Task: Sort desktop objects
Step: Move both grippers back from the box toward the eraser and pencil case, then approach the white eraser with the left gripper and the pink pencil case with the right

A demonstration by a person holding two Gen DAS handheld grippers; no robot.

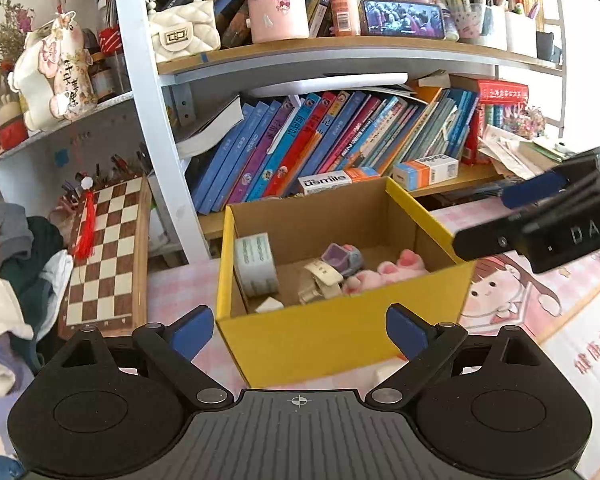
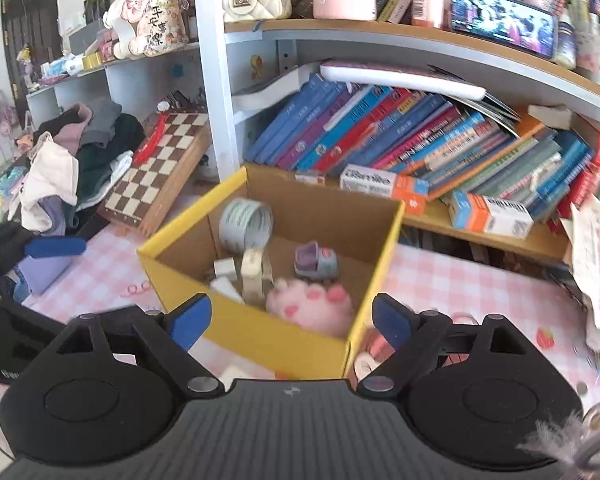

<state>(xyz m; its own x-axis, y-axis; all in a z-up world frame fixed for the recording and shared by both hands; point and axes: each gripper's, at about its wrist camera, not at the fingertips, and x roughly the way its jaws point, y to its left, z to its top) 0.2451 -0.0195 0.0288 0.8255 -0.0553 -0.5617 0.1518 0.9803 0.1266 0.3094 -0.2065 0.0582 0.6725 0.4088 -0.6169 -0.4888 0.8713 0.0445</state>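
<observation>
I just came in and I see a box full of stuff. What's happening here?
Someone is tidying a desk with two hand-held tools. The yellow cardboard box already holds a fluffy pink paw toy, a roll of tape, a small purple toy shoe and a few small bits. The left gripper and right gripper are both open and empty, in front of the box.

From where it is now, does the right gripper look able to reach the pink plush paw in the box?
Probably yes: the right gripper is open and empty, the yellow box is open-topped, and the pink plush paw lies uncovered.
</observation>
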